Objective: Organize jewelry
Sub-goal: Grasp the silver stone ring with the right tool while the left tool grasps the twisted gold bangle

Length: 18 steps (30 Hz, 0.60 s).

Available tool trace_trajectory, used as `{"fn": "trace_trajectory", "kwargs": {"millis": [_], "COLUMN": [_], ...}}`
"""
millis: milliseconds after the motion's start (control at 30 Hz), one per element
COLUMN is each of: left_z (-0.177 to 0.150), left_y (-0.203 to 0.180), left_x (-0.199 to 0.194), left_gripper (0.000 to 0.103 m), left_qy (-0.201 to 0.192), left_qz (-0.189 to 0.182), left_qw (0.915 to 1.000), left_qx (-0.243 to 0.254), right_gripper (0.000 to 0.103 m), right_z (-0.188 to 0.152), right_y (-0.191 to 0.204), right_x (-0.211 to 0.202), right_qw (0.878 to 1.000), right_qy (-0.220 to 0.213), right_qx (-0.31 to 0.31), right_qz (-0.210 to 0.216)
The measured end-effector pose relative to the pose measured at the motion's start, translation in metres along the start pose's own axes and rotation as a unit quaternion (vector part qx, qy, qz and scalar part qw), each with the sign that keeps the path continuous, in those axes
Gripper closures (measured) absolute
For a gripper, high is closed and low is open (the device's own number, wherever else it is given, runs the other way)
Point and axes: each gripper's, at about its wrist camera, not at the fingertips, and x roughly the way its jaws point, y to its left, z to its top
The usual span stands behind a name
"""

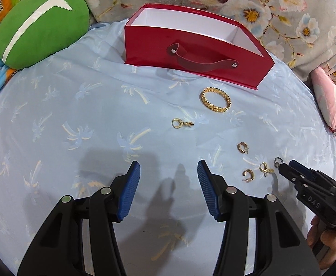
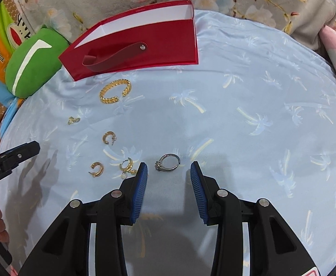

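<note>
An open red box [image 1: 191, 46] with a white inside stands on the blue sheet; it also shows in the right wrist view [image 2: 145, 46]. In front of it lie a gold bangle [image 1: 215, 99] [image 2: 115, 90], a small gold charm [image 1: 182, 123] [image 2: 73, 120], two gold hoop earrings [image 1: 242, 148] [image 1: 248, 175] and a pearl earring [image 1: 265, 168] [image 2: 128, 168]. A silver ring [image 2: 168, 162] lies just ahead of my open right gripper [image 2: 168, 169], between its fingertips. My left gripper [image 1: 168, 169] is open and empty over bare sheet.
A green cushion [image 1: 39, 25] lies left of the box. Floral fabric [image 1: 283, 11] runs behind it. A pink pillow [image 1: 329, 101] sits at the right edge. The left gripper's tip [image 2: 25, 149] shows at the left of the right wrist view.
</note>
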Motion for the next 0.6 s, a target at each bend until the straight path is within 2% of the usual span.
{"fn": "trace_trajectory", "kwargs": {"millis": [167, 233, 300, 533, 600], "left_z": [0.002, 0.004, 0.006, 0.028, 0.04], "left_y": [-0.003, -0.004, -0.005, -0.019, -0.026], "left_x": [0.003, 0.006, 0.008, 0.025, 0.036], "left_gripper": [0.053, 0.053, 0.053, 0.052, 0.047], "left_qy": [0.003, 0.005, 0.006, 0.01, 0.01], "left_qz": [-0.001, -0.001, -0.003, -0.021, -0.033], "left_qw": [1.0, 1.0, 1.0, 0.9997, 0.9994], "left_qx": [0.001, 0.0, -0.002, -0.004, -0.007], "right_gripper": [0.064, 0.067, 0.079, 0.08, 0.08], "right_z": [0.002, 0.004, 0.004, 0.003, 0.002], "right_y": [0.003, 0.005, 0.007, 0.0, -0.002], "right_x": [0.008, 0.01, 0.01, 0.008, 0.006], "right_qw": [1.0, 1.0, 1.0, 1.0, 1.0], "right_qy": [-0.005, -0.006, -0.007, -0.008, -0.007], "right_qx": [-0.004, -0.009, -0.019, -0.006, 0.001], "right_qz": [-0.001, -0.005, -0.013, 0.0, 0.008]}}
